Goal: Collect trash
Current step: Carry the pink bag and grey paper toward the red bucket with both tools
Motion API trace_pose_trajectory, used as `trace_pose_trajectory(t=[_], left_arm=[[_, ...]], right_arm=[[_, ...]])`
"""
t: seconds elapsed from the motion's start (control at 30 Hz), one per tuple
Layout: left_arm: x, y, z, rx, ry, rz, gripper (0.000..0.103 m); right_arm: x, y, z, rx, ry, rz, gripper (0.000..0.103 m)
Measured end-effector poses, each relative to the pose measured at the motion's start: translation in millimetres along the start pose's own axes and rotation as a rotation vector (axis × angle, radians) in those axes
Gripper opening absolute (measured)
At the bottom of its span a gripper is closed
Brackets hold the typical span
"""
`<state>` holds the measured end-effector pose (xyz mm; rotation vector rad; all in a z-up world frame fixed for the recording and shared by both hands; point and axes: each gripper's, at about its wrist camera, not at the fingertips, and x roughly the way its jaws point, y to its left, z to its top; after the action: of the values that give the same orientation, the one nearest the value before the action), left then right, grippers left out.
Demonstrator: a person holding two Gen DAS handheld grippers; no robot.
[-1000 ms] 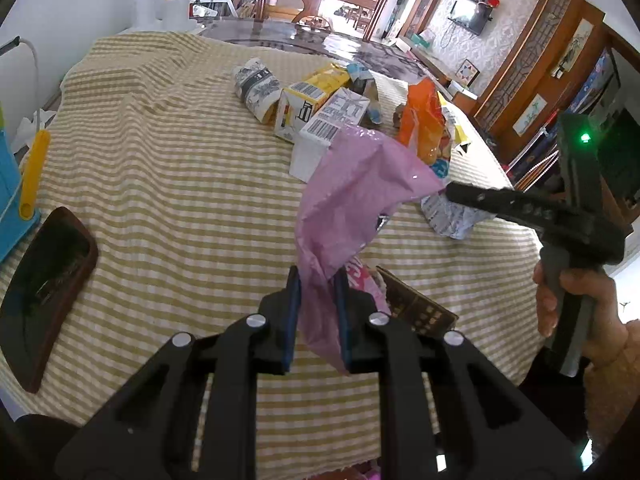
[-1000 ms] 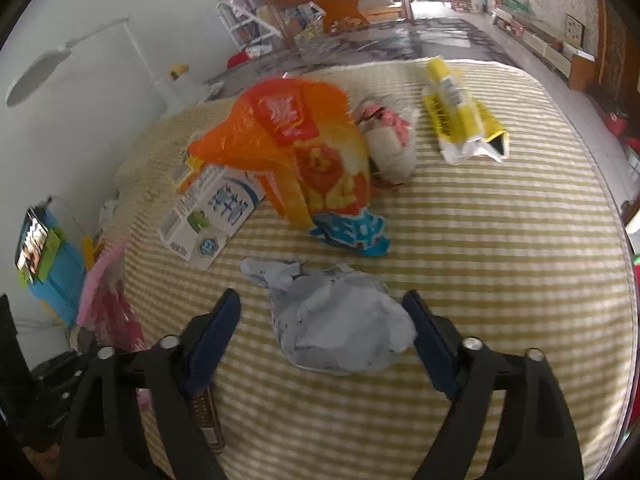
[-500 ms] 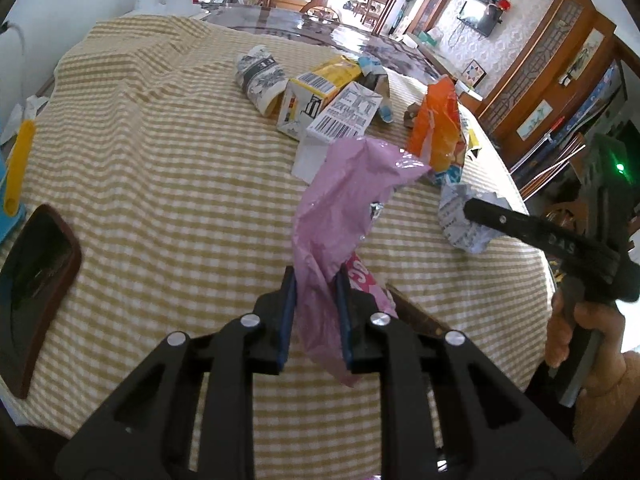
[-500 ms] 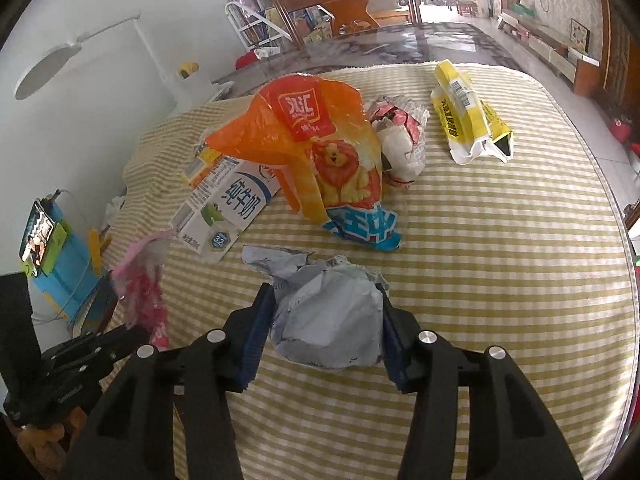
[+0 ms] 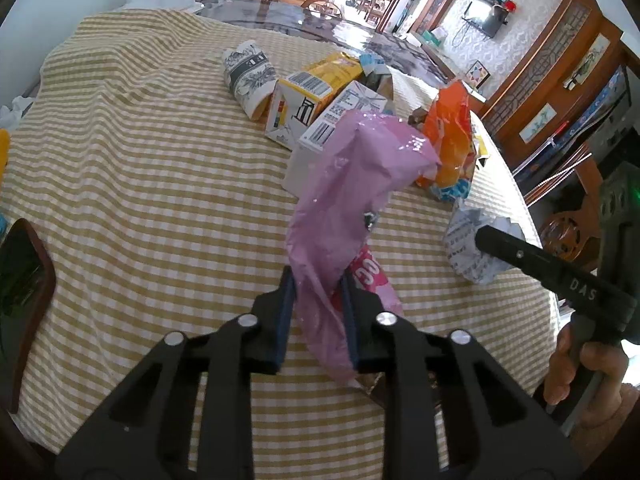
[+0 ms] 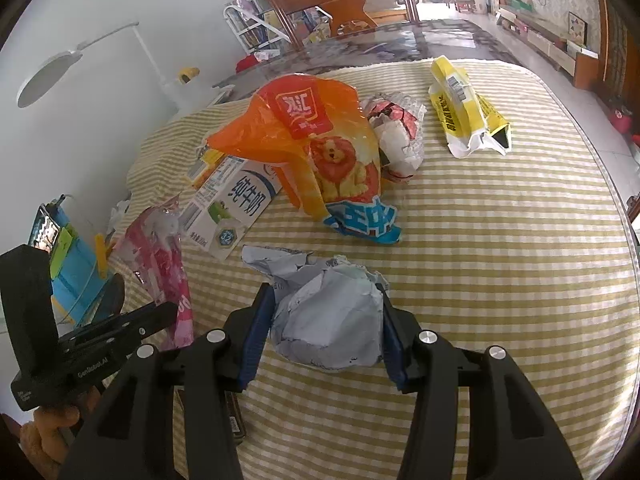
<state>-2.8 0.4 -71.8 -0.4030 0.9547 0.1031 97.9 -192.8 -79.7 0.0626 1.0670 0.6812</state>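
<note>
- Pinching a pink plastic wrapper (image 5: 344, 216) in my left gripper (image 5: 316, 316), I have both blue pads pressed against its lower end while the rest of it stands up crumpled above the checked tablecloth (image 5: 140, 184).
- My right gripper (image 6: 326, 332) has its fingers closed in against both sides of a crumpled grey paper ball (image 6: 328, 320), which sits on the cloth near the table's edge; the pads touch the paper left and right.
- In the left wrist view that same grey ball (image 5: 468, 248) shows at the tip of my right gripper (image 5: 492, 244), just beside the pink wrapper's far side.
- In the right wrist view the pink wrapper (image 6: 164, 248) hangs at the table's left edge with my left gripper (image 6: 160, 316) clamped on it.
- Just beyond the grey ball lies an orange snack bag (image 6: 316, 148) with a lion printed on it, and a white milk carton (image 6: 232, 208) lies touching its left side.
- A white and red crumpled wrapper (image 6: 396, 136) rests against the orange bag's right side.
- A yellow packet (image 6: 464, 108) lies apart, further right.
- In the left wrist view a yellow carton (image 5: 312, 92) and a rolled black-and-white printed paper (image 5: 248, 76) lie side by side beyond the milk carton (image 5: 332, 128).
</note>
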Motion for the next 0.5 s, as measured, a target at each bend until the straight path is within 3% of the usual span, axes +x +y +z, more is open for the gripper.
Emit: trace_pose_trajectory(t=[0.23,0.5], left_arm=[[-25,-4,-2,-0.029,-0.059,-0.019,0.014],[-59,-39,9,0.031,-0.153,-0.039,0.014]], right_arm=[[-11,2,0,0.001,-0.038,0.005,0.048],[-42,-2,2,0.027,-0.13,0.038,0.048]])
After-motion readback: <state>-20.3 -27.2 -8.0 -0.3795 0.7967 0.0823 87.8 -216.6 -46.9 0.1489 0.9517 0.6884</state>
